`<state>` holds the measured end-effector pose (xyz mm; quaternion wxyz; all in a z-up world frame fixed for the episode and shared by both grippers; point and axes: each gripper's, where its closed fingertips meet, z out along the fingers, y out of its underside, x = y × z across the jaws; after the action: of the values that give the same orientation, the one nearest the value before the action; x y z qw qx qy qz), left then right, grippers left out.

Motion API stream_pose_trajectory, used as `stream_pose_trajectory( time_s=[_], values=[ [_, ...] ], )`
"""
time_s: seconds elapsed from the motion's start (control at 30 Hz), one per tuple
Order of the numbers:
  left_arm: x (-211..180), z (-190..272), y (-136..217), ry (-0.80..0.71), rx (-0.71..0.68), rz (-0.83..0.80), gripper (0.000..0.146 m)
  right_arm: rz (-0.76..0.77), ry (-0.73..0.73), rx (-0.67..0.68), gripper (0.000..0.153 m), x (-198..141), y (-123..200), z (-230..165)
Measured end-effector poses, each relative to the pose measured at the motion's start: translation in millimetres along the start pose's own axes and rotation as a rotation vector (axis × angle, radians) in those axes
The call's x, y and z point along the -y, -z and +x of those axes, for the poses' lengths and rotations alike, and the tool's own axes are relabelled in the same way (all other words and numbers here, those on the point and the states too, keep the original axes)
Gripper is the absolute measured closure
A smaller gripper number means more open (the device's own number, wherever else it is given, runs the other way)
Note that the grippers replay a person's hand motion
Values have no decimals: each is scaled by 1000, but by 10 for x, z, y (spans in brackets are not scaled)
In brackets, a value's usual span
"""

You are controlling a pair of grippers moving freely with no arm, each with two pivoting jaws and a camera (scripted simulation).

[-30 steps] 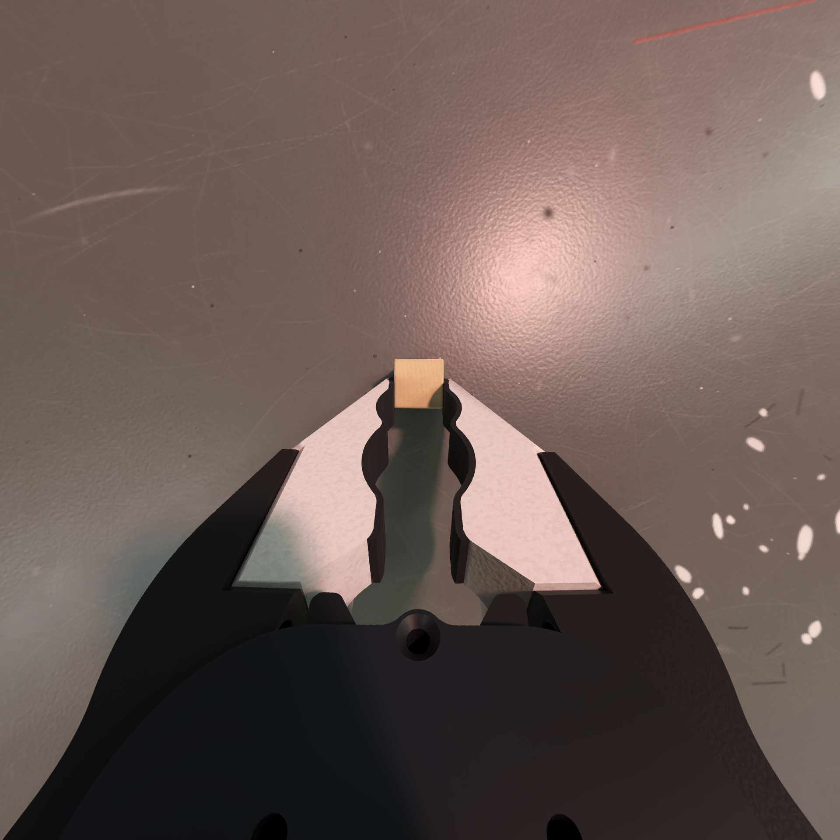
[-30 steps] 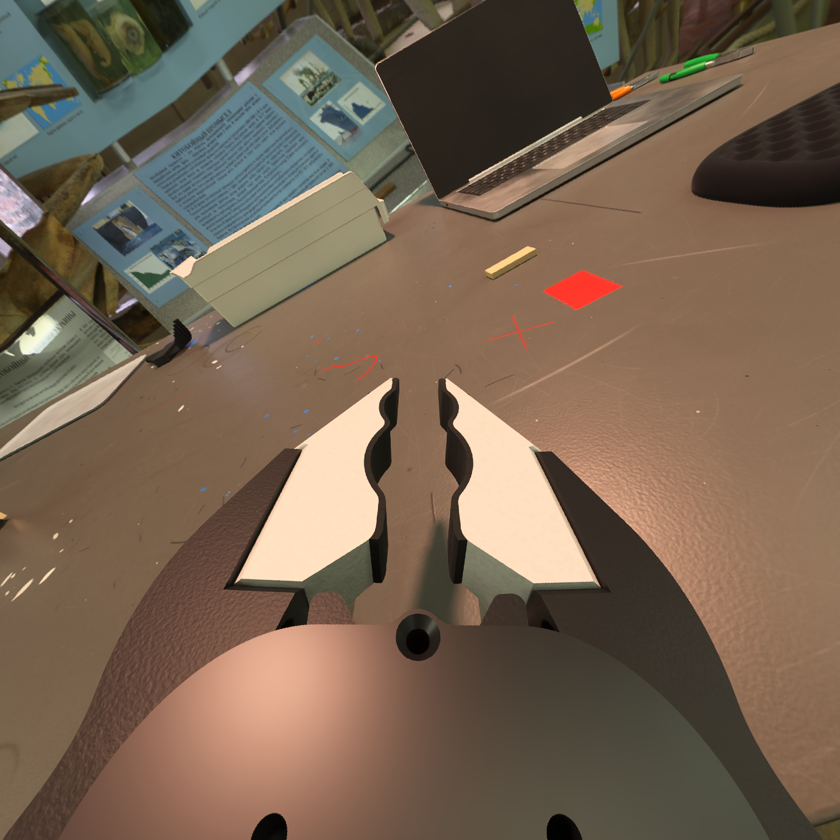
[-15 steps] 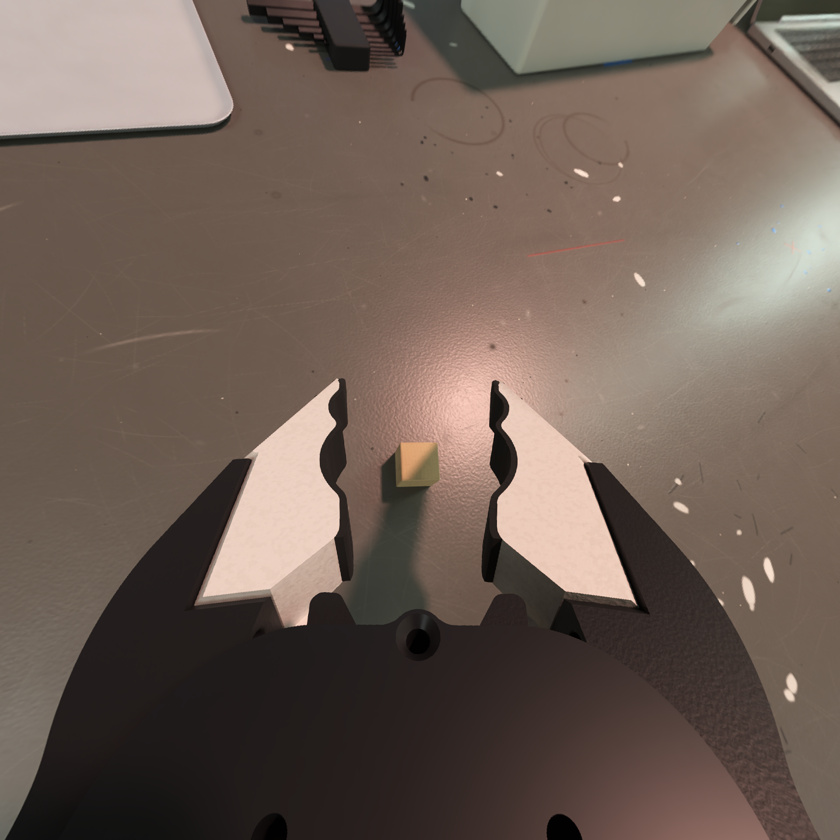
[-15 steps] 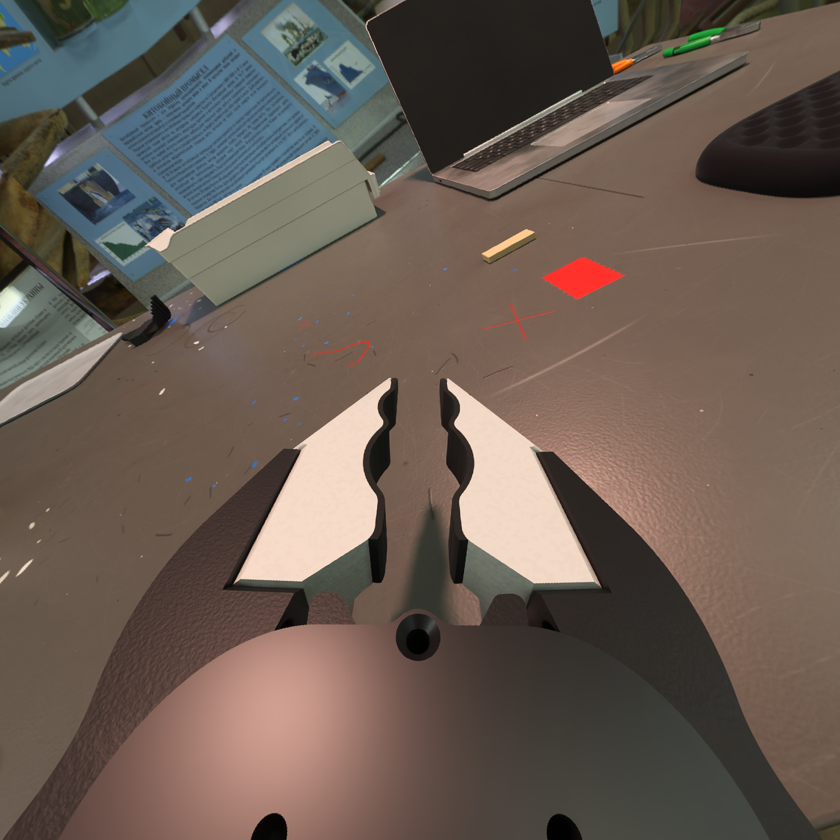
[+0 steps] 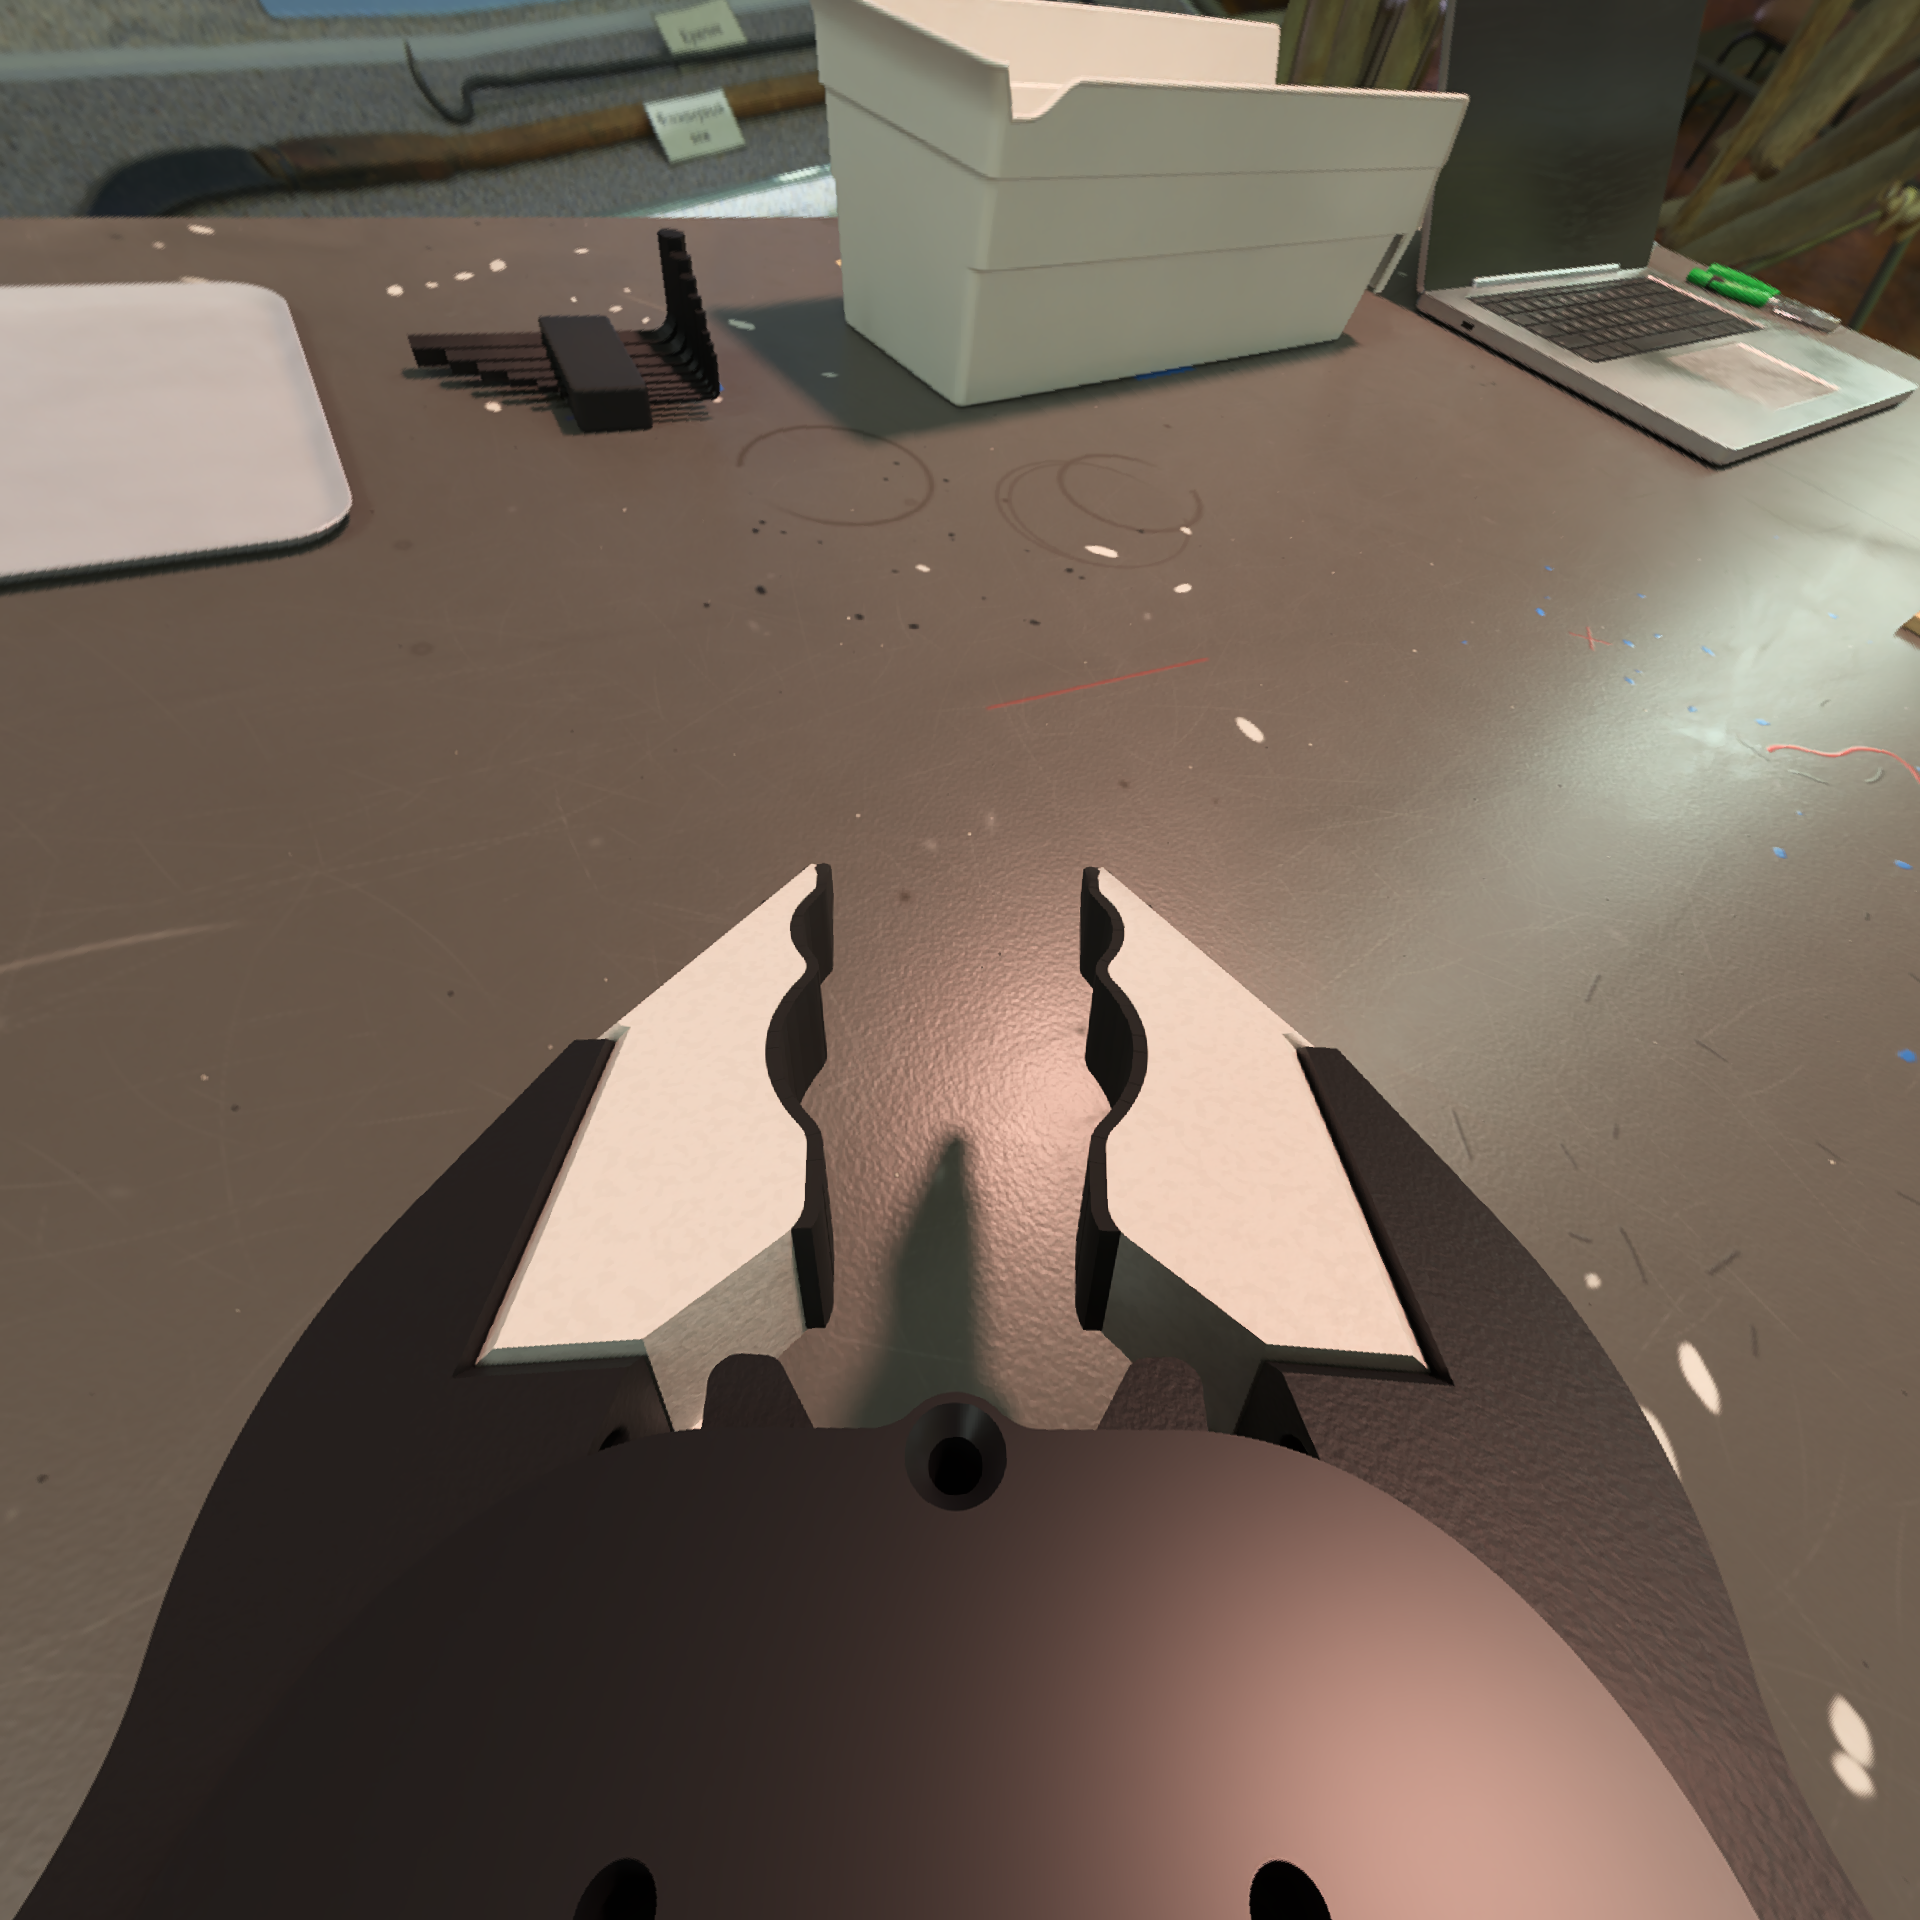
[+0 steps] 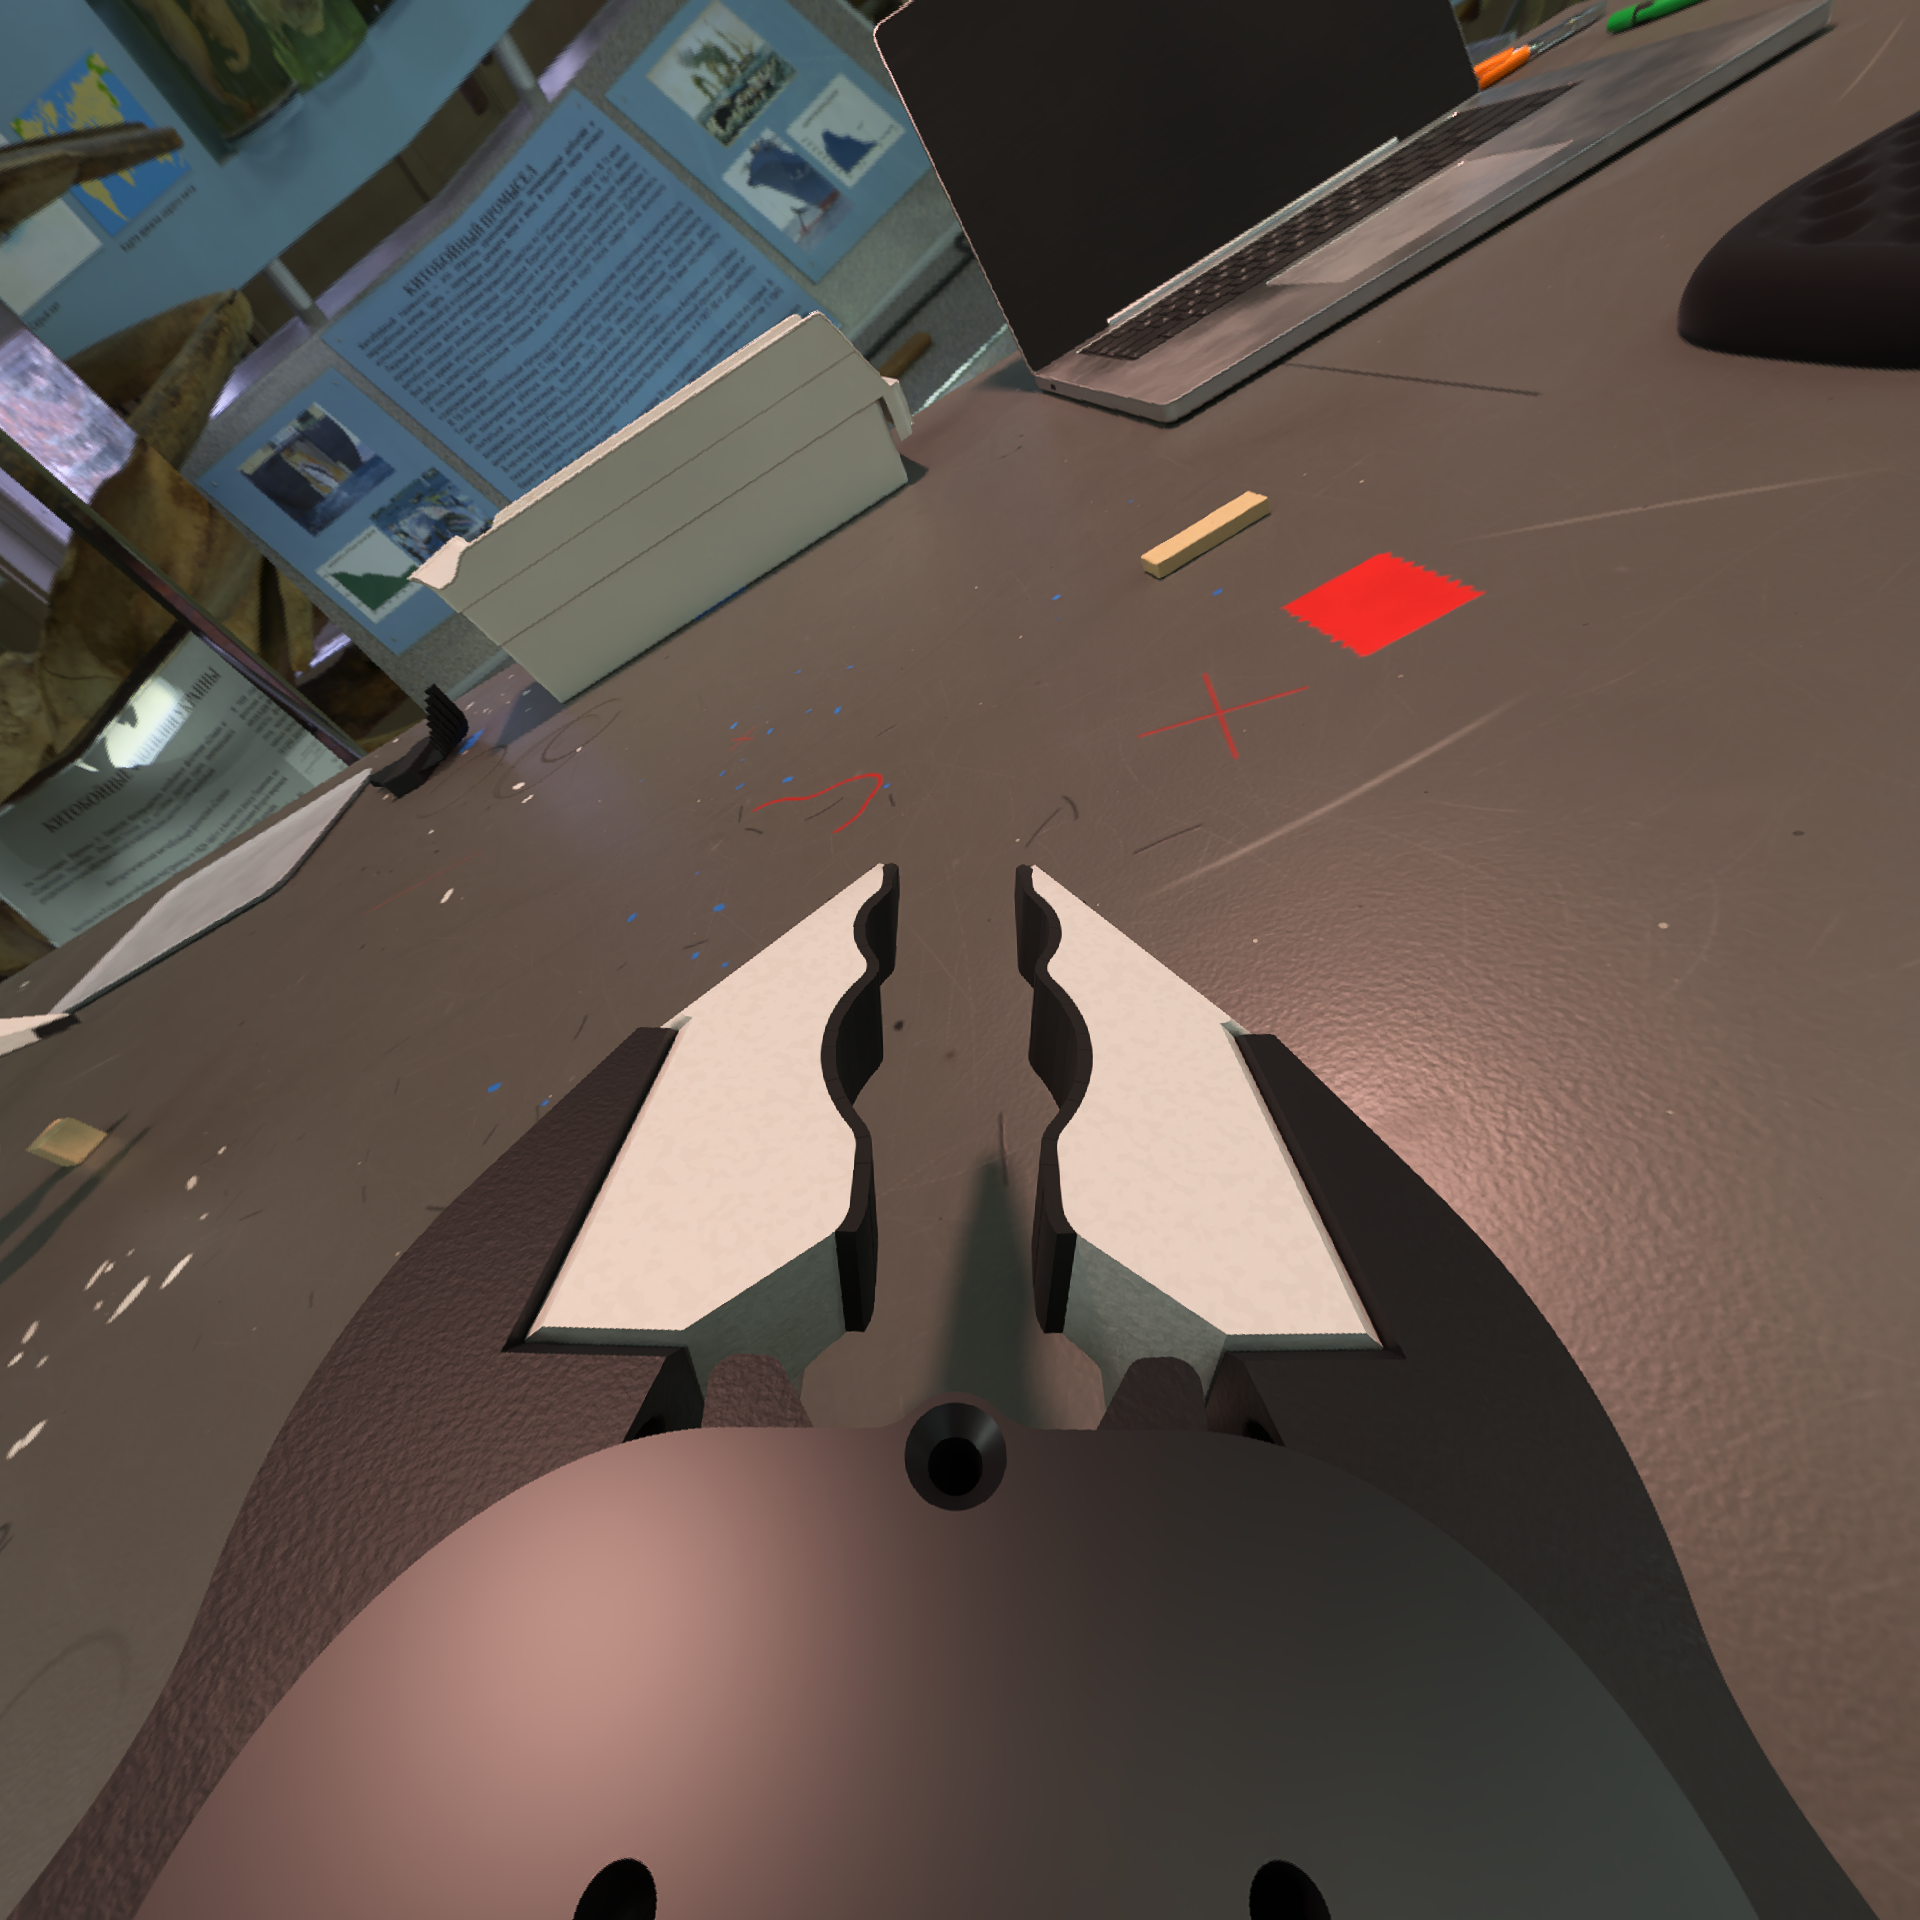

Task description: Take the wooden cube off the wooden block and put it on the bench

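The small wooden cube [image 6: 64, 1141] lies on the brown bench [image 6: 1558, 1039] at the far left of the right wrist view, away from both grippers. It does not show in the left wrist view. The flat wooden block [image 6: 1205, 532] lies on the bench far ahead, next to a red square patch [image 6: 1382, 603], with nothing on it. My left gripper [image 5: 956, 883] is open and empty above bare bench. My right gripper [image 6: 956, 878] is empty, its fingers a narrow gap apart, above the bench.
A white bin [image 5: 1122, 208] and an open laptop [image 5: 1662, 343] stand at the back. A black hex key set [image 5: 592, 364] and a white tray [image 5: 145, 426] lie at the back left. A dark padded rest [image 6: 1829, 249] is at the far right.
My left gripper opened and let the cube go onto the bench, then drew back and tilted up, so the cube left its view. The right gripper hardly moved.
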<state>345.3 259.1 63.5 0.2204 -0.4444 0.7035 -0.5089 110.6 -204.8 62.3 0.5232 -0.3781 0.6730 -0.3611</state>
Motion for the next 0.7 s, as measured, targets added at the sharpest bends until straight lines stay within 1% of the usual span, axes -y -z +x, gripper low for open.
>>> stream_pose_trajectory(
  time_s=[0.07, 0.2, 0.33, 0.43, 0.7],
  values=[
    [-54, -13, -27, 8, 6, -2, 100, -4, -12, 12, 130, -1, -3, 0],
    [-61, 1, -37, -12, 7, -3, 98, 4, -36, 29, 130, 8, 2, 3],
    [-91, 6, -62, -17, 8, -28, 98, 3, -26, 28, 130, 4, -2, -3],
    [-120, 10, -89, -13, -1, -56, 98, 3, -24, 25, 130, 3, -4, -3],
    [-133, 1, -101, 17, -19, -67, 98, -10, -43, 27, 130, -5, -16, 11]
  ],
)
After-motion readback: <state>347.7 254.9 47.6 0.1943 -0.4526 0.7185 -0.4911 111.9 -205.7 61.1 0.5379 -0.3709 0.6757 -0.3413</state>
